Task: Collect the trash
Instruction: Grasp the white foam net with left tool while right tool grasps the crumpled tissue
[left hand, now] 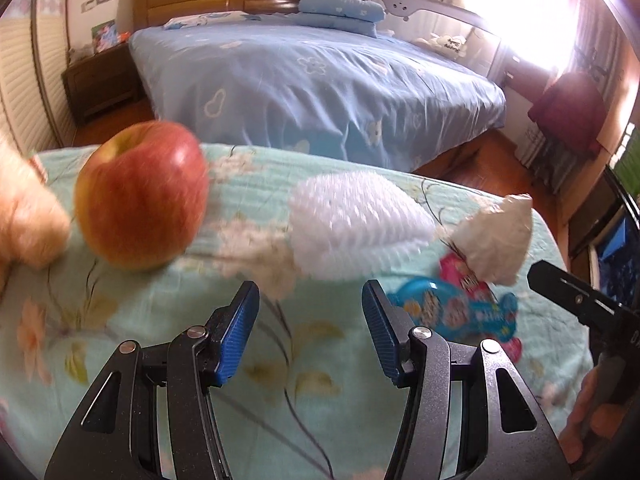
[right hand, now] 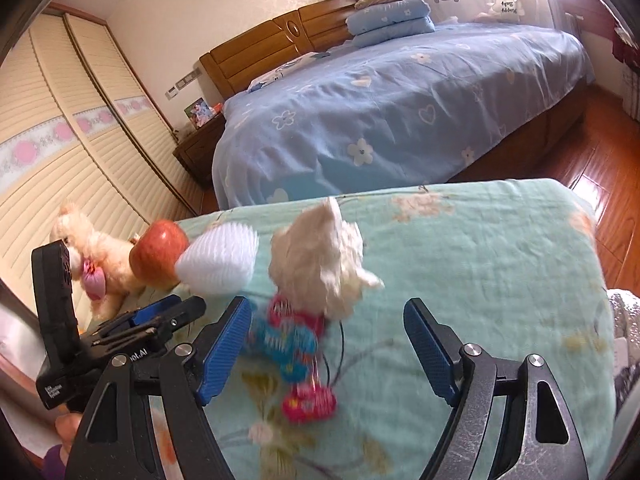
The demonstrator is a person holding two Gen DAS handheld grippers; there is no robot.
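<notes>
On the mint floral cloth (left hand: 120, 320) lie a white foam fruit net (left hand: 356, 224), a crumpled white tissue (left hand: 496, 236) and a blue and pink snack wrapper (left hand: 460, 312). My left gripper (left hand: 310, 296) hovers open just short of the foam net, nothing between its blue pads. In the right wrist view the tissue (right hand: 320, 260) rests partly on the wrapper (right hand: 292, 344), with the foam net (right hand: 220, 260) to their left. My right gripper (right hand: 327, 306) stands wide open above the cloth (right hand: 480, 280), tissue and wrapper ahead between its fingers, untouched.
A red apple (left hand: 142, 196) and a cream plush toy (left hand: 28, 220) sit at the cloth's left end. Beyond the far edge stand a bed with blue sheets (left hand: 320, 80), a dark nightstand (left hand: 100, 80) and wooden floor (right hand: 580, 168). The left gripper's body (right hand: 160, 316) shows beside my right one.
</notes>
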